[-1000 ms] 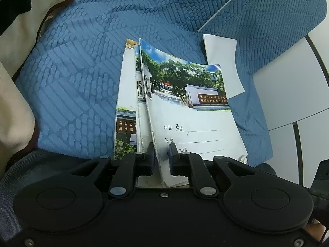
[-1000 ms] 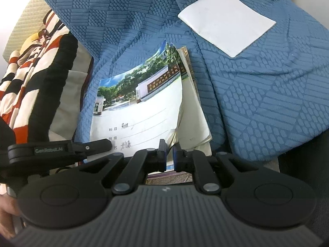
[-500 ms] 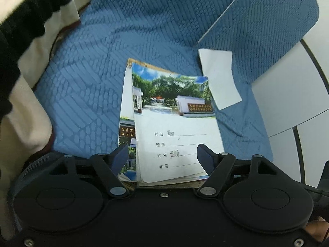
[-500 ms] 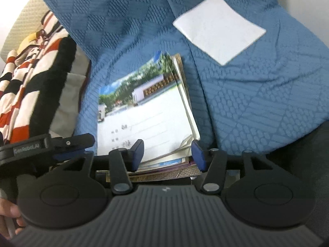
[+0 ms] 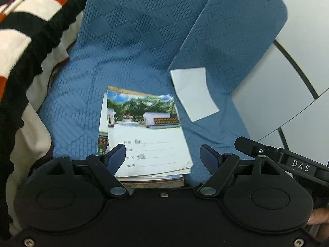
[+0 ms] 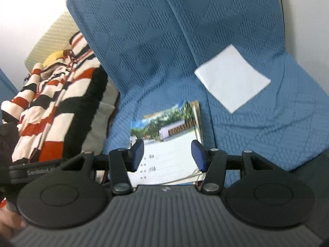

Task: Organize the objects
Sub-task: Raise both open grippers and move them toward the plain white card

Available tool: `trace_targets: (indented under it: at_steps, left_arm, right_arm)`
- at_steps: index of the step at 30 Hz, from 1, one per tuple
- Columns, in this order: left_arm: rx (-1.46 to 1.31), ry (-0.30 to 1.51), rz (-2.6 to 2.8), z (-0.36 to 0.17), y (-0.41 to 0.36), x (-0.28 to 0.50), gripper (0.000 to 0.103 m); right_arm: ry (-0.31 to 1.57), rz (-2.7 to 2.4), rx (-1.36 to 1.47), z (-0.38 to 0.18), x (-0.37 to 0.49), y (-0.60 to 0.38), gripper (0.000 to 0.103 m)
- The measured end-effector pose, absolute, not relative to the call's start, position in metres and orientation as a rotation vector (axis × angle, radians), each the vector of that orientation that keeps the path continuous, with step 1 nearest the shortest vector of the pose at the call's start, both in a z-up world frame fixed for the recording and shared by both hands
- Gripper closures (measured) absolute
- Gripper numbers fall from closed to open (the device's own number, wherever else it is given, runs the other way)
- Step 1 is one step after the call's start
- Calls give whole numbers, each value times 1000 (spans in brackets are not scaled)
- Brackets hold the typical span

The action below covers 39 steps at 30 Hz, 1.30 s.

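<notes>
A blue quilted sofa (image 5: 127, 47) carries a stack of notebooks (image 5: 144, 140) on its seat, with a white paper (image 5: 193, 92) just beside. Both the left gripper (image 5: 163, 156) and the right gripper (image 6: 167, 154) angle down above the stack, their jaws just opened and holding nothing.

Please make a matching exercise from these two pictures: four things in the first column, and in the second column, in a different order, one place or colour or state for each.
Things:
1. stack of notebooks
2. white paper
3. striped fabric
4. left gripper

Descriptions:
A. red, black and cream
B. jaws open, nothing between the pads
C. lying flat on the blue seat, photo cover on top
D. resting against the blue cushion beside the stack

Pairs: 1-C, 2-D, 3-A, 4-B
</notes>
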<state>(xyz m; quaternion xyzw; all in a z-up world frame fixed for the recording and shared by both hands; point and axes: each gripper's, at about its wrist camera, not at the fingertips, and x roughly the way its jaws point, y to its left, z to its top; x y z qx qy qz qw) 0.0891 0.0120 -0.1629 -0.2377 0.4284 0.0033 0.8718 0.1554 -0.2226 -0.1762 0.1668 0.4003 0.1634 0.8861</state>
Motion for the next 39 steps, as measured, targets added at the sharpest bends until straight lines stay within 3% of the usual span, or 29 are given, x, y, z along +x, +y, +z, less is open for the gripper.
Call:
trace_targets:
  at_steps: [12, 27, 33, 37, 39]
  left_arm:
    - [-472, 791, -25, -116, -47, 69, 23]
    - [-456, 741, -91, -98, -116, 52, 21]
    - [-446, 733, -99, -97, -135, 48, 13]
    - [-434, 726, -105, -99, -145, 45, 2]
    - [-424, 722, -106, -100, -151, 45, 1]
  right_arm:
    - [726, 350, 282, -148, 126, -265, 49]
    - [670, 344, 245, -135, 95, -309, 48]
    - [663, 326, 255, -135, 83, -327, 48]
    - [658, 312, 244, -137, 76, -336, 44]
    - [654, 309, 247, -138, 72, -341, 29]
